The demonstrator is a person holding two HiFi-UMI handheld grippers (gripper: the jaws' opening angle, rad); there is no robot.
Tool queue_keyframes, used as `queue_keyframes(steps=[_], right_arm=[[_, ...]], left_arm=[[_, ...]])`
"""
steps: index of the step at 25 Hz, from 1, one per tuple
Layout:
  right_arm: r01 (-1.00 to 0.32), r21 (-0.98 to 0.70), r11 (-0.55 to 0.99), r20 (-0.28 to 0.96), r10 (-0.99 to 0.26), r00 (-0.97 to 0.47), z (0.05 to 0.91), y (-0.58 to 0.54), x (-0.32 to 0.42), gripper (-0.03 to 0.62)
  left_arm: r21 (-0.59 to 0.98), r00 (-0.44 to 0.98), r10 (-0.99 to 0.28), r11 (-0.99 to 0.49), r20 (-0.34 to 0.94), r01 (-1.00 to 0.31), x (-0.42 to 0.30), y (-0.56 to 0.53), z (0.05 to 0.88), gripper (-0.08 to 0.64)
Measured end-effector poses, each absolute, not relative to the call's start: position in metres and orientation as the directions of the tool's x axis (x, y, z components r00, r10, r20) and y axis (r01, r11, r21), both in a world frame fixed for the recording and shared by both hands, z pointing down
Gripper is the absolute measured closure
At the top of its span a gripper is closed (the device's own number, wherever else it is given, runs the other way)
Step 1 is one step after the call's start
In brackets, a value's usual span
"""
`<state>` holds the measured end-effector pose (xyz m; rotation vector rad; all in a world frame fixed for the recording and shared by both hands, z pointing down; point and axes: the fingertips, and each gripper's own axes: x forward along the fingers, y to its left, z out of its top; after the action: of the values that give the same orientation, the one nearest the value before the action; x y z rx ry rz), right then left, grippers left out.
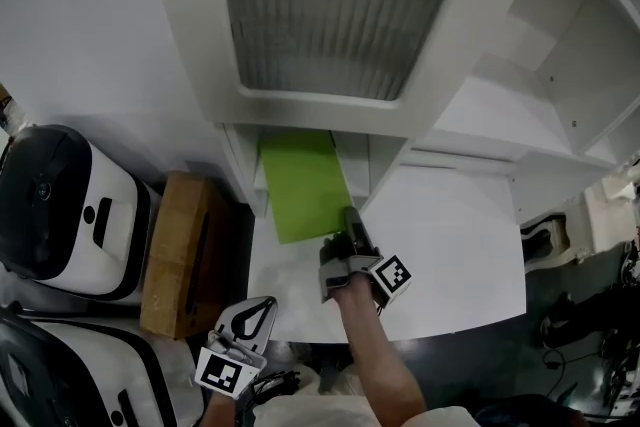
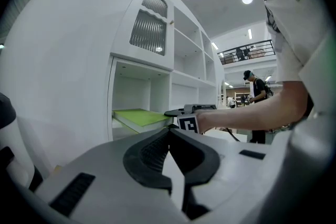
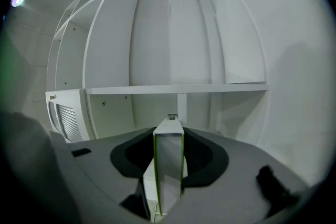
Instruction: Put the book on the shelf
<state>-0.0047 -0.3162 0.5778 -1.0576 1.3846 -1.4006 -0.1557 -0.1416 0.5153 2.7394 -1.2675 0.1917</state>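
A green book (image 1: 300,185) lies flat with its far end inside the low compartment of the white shelf unit (image 1: 480,115) and its near end out over the white ledge (image 1: 450,245). My right gripper (image 1: 351,221) is shut on the book's near right corner. In the right gripper view the book (image 3: 169,165) stands edge-on between the jaws, white pages between green covers. My left gripper (image 1: 262,307) hangs low at the front left, shut on nothing. From the left gripper (image 2: 170,131) view, the book (image 2: 137,115) pokes out of the compartment.
A ribbed-glass cabinet door (image 1: 330,5) stands open above the compartment. A cardboard box (image 1: 180,255) and a white-and-black machine (image 1: 60,205) sit on the floor to the left. A second person (image 2: 257,92) stands far off in the hall.
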Motion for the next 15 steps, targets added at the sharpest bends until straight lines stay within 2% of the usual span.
queue_keyframes(steps=[15], right_arm=[[0.015, -1.0, 0.013, -0.017, -0.965, -0.261, 0.583, -0.341, -0.017, 0.443]], left_arm=[[0.063, 0.657, -0.739, -0.656, 0.149, -0.752, -0.152, -0.144, 0.514, 0.551]])
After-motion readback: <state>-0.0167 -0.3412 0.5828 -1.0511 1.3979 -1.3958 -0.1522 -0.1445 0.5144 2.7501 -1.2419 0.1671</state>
